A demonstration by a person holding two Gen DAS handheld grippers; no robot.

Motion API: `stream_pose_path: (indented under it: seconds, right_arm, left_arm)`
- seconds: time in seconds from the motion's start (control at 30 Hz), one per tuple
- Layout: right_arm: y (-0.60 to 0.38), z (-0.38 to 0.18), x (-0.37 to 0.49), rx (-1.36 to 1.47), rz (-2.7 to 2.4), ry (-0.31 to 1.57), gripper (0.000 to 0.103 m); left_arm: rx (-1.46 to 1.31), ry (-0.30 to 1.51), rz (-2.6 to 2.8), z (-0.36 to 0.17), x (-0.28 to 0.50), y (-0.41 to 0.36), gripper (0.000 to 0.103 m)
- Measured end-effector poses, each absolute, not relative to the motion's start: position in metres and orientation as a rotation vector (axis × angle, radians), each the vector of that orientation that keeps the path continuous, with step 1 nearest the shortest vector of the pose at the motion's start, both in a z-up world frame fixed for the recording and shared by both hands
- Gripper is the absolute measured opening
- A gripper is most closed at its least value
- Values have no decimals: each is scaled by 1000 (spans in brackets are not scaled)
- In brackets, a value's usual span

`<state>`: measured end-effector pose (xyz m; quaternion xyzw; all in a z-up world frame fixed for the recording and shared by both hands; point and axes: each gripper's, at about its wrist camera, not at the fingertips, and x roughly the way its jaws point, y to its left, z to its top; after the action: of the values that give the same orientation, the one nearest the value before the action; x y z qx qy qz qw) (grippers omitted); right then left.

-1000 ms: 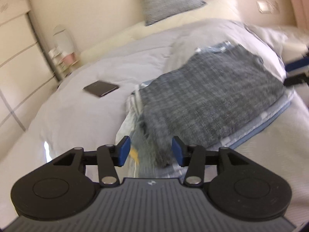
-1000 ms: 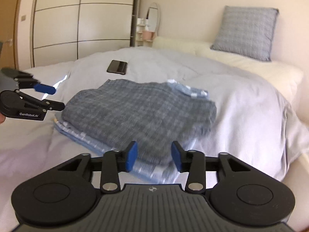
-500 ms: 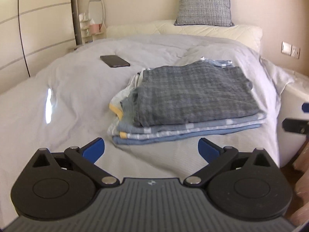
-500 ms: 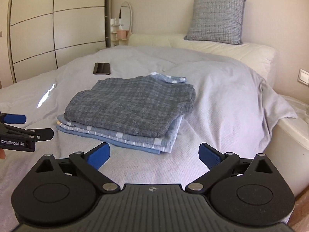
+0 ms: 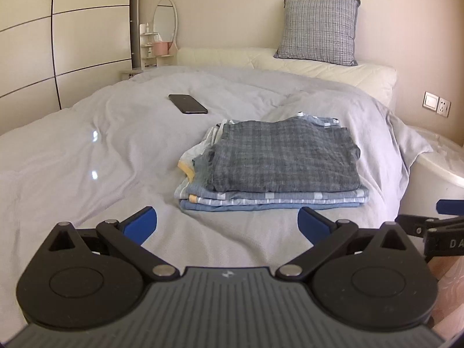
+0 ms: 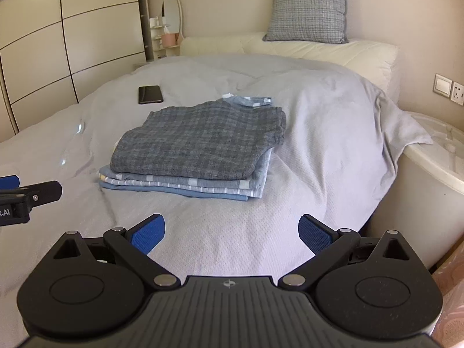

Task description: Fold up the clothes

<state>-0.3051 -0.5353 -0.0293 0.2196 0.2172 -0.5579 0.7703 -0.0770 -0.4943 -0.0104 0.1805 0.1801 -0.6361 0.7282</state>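
Clothes (image 5: 278,168) lie folded in a stack near the bed's (image 5: 87,150) right edge, a phone (image 5: 188,103) beyond; left tongs (image 5: 227,222) and right tongs (image 6: 231,231) gape wide, empty.

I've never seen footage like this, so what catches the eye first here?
A neat stack of folded clothes, grey checked shirt on top, sits mid-bed on the pale grey bedspread. Both open grippers, left gripper and right gripper, frame it; a black phone lies beyond.

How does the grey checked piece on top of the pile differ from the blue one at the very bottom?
The grey checked garment is darker and checked; the blue bottom garment is plain and paler. The grey one shows its whole top face; the blue one shows only its edge. Both lie folded flat.
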Motion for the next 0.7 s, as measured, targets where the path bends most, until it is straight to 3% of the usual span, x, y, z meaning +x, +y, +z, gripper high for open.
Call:
stream_pose_path:
  seconds: [0.7]
  right_arm:
    - [-492,-9,-296,448,-1191,466,101]
  left_arm:
    - [341,476,-1370,-2,-86,-451,102]
